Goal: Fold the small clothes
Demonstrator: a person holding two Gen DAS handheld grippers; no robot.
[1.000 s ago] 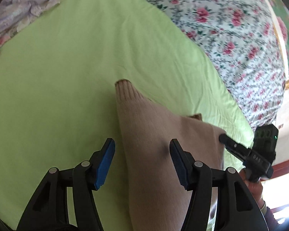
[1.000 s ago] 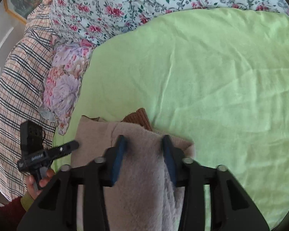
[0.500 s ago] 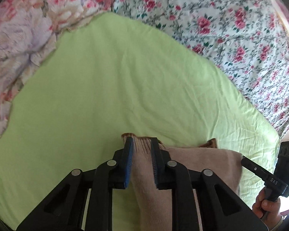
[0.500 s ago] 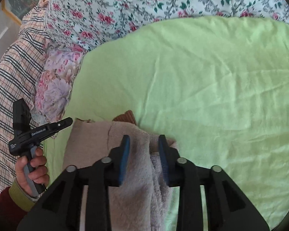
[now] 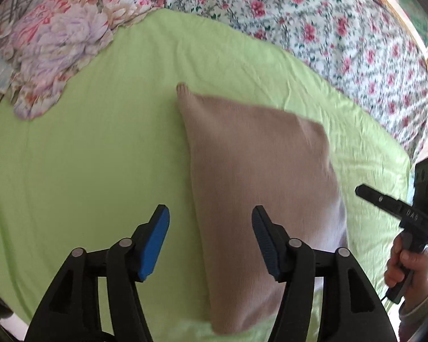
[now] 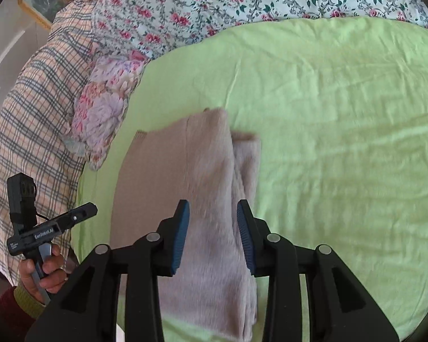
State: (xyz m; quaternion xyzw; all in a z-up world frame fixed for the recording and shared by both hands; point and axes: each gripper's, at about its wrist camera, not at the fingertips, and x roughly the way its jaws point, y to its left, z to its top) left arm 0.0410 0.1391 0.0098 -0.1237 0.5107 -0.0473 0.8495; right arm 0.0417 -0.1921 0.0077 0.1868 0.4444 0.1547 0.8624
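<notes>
Beige knit garment (image 5: pixel 256 176) folded flat on green sheet (image 5: pixel 100 156), ahead of and below both tongs. Judged soft, light, limp; slides on sheet; best pinched at corner or folded edge.

Left gripper (image 5: pixel 211 239): jaws opening, spread wide, pads clear of fabric.

Right gripper (image 6: pixel 212 236): jaws opening, partly spread, garment below gap, nothing pinched.

Left gripper (image 6: pixel 52 225) body, at 8 o'clock from my right camera: "GenRobot.AI".
Right gripper (image 5: pixel 396 208) body, at 3 o'clock from my left camera: lettering, unreadable.
</notes>
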